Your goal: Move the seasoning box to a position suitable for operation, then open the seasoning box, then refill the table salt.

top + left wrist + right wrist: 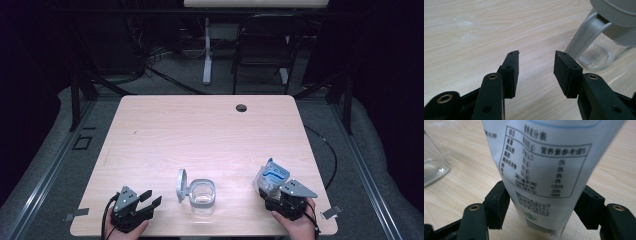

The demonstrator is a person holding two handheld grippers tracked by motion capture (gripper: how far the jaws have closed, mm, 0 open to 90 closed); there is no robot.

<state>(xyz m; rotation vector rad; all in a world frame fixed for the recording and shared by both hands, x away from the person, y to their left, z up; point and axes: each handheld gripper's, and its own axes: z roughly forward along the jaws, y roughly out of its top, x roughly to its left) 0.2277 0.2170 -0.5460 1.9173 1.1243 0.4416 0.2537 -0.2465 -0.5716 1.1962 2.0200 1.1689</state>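
Light wooden table (200, 130) with round cable hole (241, 107) near far edge, clear glass jar (203, 198) standing near front edge, lid (181, 185) open

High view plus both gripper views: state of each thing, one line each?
glass jar: upright on the table, open, looks empty
jar lid: flipped up on its hinge at the jar's left
white pouch: gripped between the right gripper's jaws, printed label toward its camera
left gripper: jaws open, nothing between them, beside the jar
right gripper: jaws shut on the pouch
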